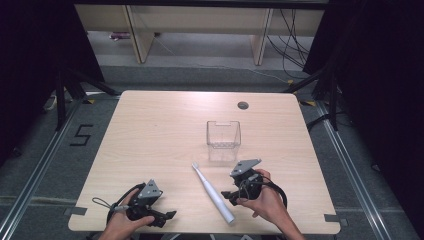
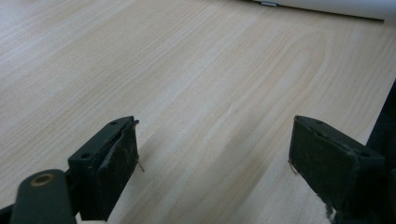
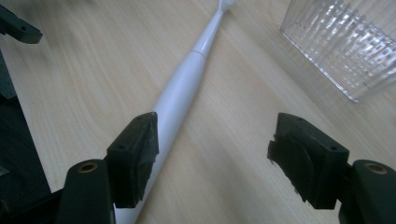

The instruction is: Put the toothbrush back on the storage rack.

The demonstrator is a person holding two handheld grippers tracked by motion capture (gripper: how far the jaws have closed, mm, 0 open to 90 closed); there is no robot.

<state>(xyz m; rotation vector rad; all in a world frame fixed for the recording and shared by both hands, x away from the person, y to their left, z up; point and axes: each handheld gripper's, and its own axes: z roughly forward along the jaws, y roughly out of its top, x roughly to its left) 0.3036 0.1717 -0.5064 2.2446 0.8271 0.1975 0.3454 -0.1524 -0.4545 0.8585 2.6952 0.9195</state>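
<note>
- We work on a pale wooden table, largely bare, which leaves both hands room to manoeuvre.
- A clear ribbed container stands upright just past centre, mouth up; we judge it is meant to receive the brush.
- The white electric toothbrush lies flat at about 7 o'clock from the container, head pointing toward 11, so its handle is easy to reach.
- Our right gripper sits at 3 o'clock of the handle, jaws spread, nothing pinched; one pad overlaps the handle in its own view.
- Our left gripper rests at 9 o'clock of the brush, jaws spread over bare wood.
</note>
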